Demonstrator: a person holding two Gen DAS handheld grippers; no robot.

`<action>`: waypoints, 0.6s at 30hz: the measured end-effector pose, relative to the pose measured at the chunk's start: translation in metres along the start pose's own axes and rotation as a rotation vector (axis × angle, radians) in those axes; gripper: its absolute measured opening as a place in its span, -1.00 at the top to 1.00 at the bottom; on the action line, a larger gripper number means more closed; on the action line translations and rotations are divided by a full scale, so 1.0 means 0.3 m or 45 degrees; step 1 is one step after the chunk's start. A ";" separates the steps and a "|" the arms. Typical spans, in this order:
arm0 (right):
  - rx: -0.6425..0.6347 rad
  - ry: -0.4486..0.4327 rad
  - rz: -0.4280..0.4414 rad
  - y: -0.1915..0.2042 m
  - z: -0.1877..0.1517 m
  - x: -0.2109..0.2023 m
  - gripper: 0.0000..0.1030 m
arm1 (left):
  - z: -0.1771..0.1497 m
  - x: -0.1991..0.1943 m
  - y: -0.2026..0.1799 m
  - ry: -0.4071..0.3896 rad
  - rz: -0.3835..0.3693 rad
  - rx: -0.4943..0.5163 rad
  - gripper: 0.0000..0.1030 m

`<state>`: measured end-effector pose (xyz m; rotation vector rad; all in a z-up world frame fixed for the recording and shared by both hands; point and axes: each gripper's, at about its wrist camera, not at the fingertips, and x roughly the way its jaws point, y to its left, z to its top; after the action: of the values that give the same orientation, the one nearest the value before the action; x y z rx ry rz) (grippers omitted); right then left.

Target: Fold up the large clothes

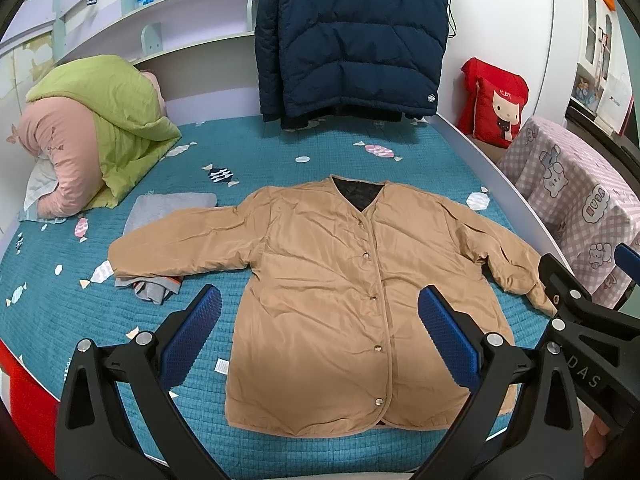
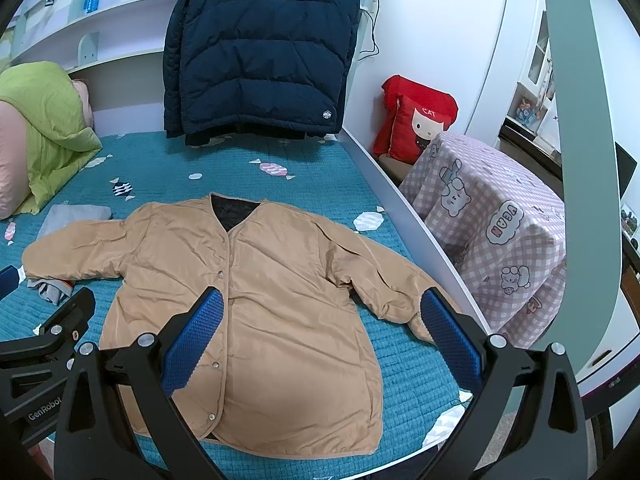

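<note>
Both tools (image 1: 320, 336) (image 2: 322, 338) agape above jacket (image 1: 340, 280)

Tan snap-front jacket (image 1: 340, 280) spread flat, unfolded

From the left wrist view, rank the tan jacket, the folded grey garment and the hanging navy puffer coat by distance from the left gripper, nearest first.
1. tan jacket: spread flat right under the open left gripper.
2. folded grey garment: further back on the left, partly beneath the sleeve.
3. navy puffer coat: hanging at the bed's far end.
</note>
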<state>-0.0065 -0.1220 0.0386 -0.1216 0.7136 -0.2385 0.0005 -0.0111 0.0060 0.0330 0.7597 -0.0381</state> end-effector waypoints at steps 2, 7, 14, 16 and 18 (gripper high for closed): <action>0.000 0.001 0.001 0.000 0.001 0.000 -0.86 | 0.001 -0.001 -0.003 0.001 0.000 -0.001 -0.91; -0.002 0.000 -0.002 0.000 -0.001 -0.001 -0.86 | 0.001 0.000 0.002 0.003 -0.003 -0.003 -0.91; -0.004 -0.004 -0.005 -0.003 -0.002 -0.002 -0.86 | 0.002 0.000 0.002 0.003 -0.003 -0.004 -0.91; -0.004 -0.006 -0.007 -0.007 -0.002 -0.003 -0.86 | 0.002 -0.001 0.004 0.002 -0.004 -0.005 -0.91; -0.004 -0.007 -0.007 -0.008 -0.003 -0.004 -0.86 | 0.002 0.000 0.006 0.002 -0.003 -0.005 -0.91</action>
<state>-0.0083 -0.1241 0.0390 -0.1273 0.7085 -0.2425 0.0010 -0.0092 0.0064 0.0283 0.7614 -0.0391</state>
